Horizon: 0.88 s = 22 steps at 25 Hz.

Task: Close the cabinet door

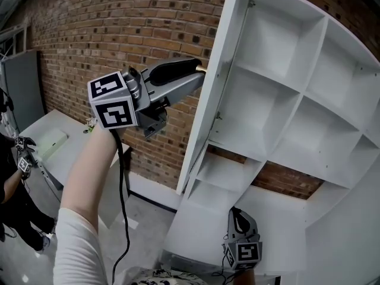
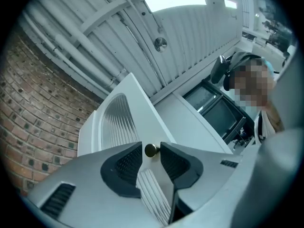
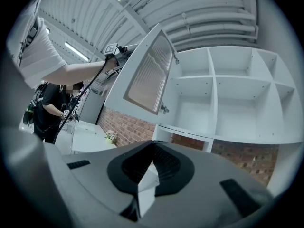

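With the cabinet door (image 1: 217,82) swung wide and its knob (image 2: 151,150) untouched between the left gripper's (image 1: 200,71) open jaws, close squarely on the knob, then swing it gently shut; the right gripper (image 3: 152,148) hangs low, jaws together, empty.

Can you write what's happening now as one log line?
door: open | left tool: open, around knob, not gripping | right tool: shut

Around my work area: brick, a table, a bystander.
I see a red brick wall (image 1: 107,34) behind a white table (image 1: 32,132) carrying a small potted plant (image 3: 110,137); a person in dark clothes (image 1: 10,189) stands beside it, under a lit ceiling panel (image 2: 175,2).
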Tool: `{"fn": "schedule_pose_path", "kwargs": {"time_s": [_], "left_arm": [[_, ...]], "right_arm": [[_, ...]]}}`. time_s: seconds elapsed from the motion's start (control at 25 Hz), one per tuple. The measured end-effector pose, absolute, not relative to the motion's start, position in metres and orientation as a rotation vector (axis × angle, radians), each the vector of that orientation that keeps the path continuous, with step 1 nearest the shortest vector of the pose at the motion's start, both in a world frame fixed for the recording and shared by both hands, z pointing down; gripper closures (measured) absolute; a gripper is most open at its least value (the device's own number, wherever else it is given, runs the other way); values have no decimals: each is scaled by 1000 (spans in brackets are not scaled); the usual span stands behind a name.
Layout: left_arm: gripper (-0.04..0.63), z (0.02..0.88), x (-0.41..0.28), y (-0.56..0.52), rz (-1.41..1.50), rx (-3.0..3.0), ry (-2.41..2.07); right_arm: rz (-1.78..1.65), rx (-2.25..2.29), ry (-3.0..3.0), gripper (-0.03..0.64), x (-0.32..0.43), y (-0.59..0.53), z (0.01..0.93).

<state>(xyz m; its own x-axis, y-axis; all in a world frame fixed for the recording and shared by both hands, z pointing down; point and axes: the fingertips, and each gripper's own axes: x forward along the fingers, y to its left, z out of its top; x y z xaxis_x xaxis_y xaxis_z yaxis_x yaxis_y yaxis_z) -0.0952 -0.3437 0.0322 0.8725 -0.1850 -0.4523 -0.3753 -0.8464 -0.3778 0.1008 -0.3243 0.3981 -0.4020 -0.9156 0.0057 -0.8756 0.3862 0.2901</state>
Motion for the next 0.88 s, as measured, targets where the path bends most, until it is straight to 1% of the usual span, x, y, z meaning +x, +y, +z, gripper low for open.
{"fn": "schedule_pose_path", "kwargs": {"time_s": [0.08, 0.44, 0.64, 0.88], "left_arm": [[482, 32, -90, -341, 517, -2553, 392], [488, 34, -80, -342, 490, -2648, 219], [489, 32, -72, -339, 465, -2616, 227], [491, 30, -52, -335, 433, -2582, 310]], "right_arm": [[-344, 1640, -2458, 611, 106, -320, 400], [-192, 1800, -2394, 611, 120, -301, 421], [-173, 1854, -2344, 611, 122, -293, 428], [-192, 1897, -2319, 611, 121, -291, 413]]}}
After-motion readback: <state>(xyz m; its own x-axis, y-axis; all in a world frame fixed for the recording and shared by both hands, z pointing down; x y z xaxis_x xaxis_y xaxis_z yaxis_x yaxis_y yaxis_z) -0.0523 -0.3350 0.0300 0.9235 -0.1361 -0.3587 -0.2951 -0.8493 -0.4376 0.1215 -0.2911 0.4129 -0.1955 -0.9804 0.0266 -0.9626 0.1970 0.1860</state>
